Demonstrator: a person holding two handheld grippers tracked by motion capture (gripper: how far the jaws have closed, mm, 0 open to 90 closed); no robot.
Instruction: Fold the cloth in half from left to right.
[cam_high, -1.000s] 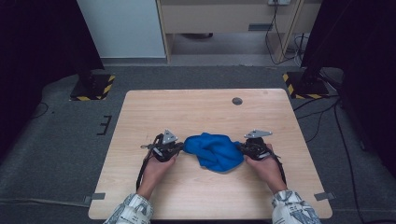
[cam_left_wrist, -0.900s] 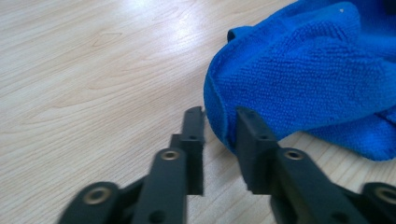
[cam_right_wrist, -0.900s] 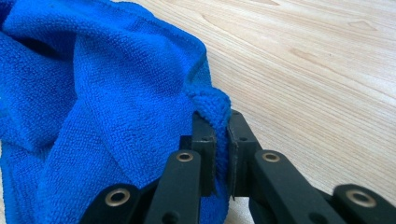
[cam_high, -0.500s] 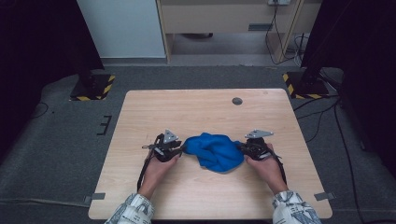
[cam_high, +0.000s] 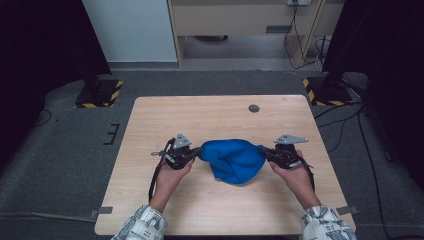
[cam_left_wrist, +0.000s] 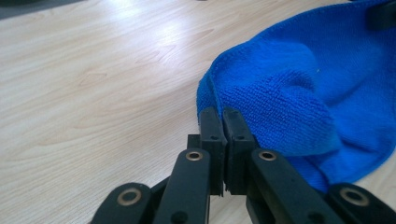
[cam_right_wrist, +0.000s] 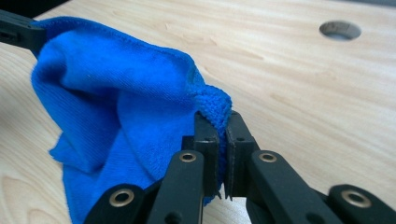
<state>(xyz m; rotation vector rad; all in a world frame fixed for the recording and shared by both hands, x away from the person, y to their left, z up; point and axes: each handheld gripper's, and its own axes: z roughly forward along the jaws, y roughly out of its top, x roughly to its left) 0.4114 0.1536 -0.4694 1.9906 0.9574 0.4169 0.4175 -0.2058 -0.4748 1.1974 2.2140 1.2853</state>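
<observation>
We pinch the blue cloth (cam_high: 234, 159) at opposite edges, left gripper (cam_left_wrist: 219, 122) and right gripper (cam_right_wrist: 218, 125) both clenched on its hem, likely to lift and spread it. It sags between them, crumpled, plush, bright blue, over the table (cam_high: 210, 117), on the near side of the grommet hole (cam_high: 254, 108).

My left gripper (cam_high: 196, 151) has just pinched fully shut on the blue cloth (cam_high: 234, 159). Both my grippers now hold it higher, its middle stretched and sagging between them.
</observation>
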